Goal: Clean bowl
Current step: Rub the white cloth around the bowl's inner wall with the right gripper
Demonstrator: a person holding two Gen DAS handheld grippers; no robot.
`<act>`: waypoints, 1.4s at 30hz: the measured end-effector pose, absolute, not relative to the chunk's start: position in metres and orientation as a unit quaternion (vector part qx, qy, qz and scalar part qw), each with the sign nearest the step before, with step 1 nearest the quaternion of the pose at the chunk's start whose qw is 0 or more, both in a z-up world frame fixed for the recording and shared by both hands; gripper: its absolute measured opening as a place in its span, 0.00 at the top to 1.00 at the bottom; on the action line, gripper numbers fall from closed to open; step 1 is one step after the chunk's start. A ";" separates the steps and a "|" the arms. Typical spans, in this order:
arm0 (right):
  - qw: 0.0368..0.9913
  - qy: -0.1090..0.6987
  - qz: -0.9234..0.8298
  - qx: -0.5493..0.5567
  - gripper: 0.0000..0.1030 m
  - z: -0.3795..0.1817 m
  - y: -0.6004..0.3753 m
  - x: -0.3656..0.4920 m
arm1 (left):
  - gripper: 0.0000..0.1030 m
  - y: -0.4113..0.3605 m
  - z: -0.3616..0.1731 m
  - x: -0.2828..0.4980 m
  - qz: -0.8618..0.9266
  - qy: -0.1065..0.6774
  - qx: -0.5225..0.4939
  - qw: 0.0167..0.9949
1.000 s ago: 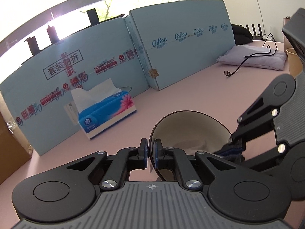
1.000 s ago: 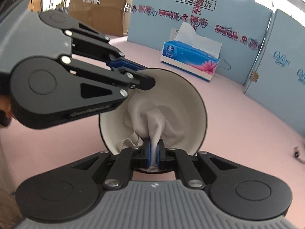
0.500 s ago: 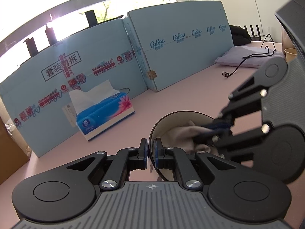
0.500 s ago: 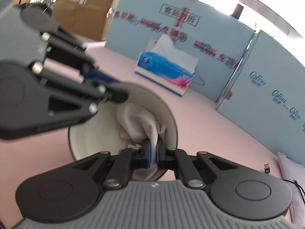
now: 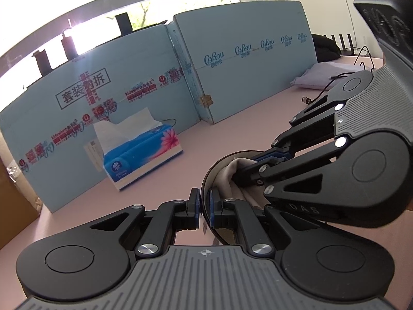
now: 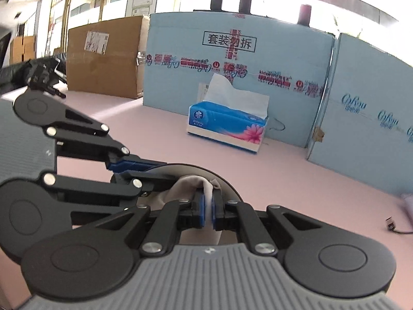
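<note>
A dark-rimmed bowl (image 5: 206, 180) with a pale inside stands tilted on the pink table. My left gripper (image 5: 204, 201) is shut on the bowl's near rim, one pad on each side of the wall. A beige cloth (image 5: 227, 175) lies bunched inside the bowl. My right gripper (image 6: 208, 206) is shut on that cloth (image 6: 188, 184) and reaches into the bowl (image 6: 227, 183) from the right in the left wrist view. In the right wrist view the left gripper (image 6: 144, 170) comes in from the left over the rim.
A blue tissue box (image 5: 139, 152) stands behind the bowl, also the tissue box (image 6: 227, 126) in the right wrist view. Light blue cartons (image 5: 245, 59) wall the table's back. A brown carton (image 6: 103, 59) stands far left. A folded cloth and cable (image 5: 325, 77) lie far right.
My right gripper has swung across the bowl with the cloth and rolled, lifting the cloth toward the bowl's far rim. The left gripper and the bowl kept still.
</note>
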State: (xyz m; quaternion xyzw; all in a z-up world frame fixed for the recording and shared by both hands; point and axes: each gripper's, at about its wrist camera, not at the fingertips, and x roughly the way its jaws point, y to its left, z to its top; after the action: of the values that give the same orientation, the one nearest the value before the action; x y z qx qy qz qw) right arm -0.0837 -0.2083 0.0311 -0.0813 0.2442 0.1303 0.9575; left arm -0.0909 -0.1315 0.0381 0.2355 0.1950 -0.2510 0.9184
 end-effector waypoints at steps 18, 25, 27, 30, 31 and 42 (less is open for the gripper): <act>0.924 0.325 0.127 -0.158 0.94 0.015 -0.204 -0.103 | 0.86 -0.128 0.038 -0.087 -0.249 0.207 0.199 0.925; 0.926 0.327 0.126 -0.143 0.92 0.013 -0.203 -0.104 | 0.74 -0.123 0.033 -0.098 -0.230 0.222 0.174 0.931; 0.926 0.325 0.125 -0.142 0.92 0.014 -0.201 -0.105 | 0.74 -0.122 0.032 -0.103 -0.220 0.228 0.162 0.935; 0.928 0.323 0.123 -0.138 0.91 0.013 -0.199 -0.106 | 0.68 -0.123 0.030 -0.111 -0.203 0.234 0.148 0.939; 0.929 0.323 0.122 -0.137 0.91 0.013 -0.198 -0.107 | 0.67 -0.123 0.030 -0.113 -0.198 0.236 0.144 0.940; 0.934 0.309 0.125 -0.128 0.91 0.015 -0.194 -0.116 | 0.80 -0.120 0.026 -0.116 -0.163 0.241 0.127 0.948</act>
State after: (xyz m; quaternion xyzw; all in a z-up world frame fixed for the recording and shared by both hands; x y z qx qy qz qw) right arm -0.1165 -0.1937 0.0148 -0.1282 0.3087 0.1246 0.9342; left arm -0.1164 -0.1197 0.0261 0.1267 0.2415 -0.1631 0.9482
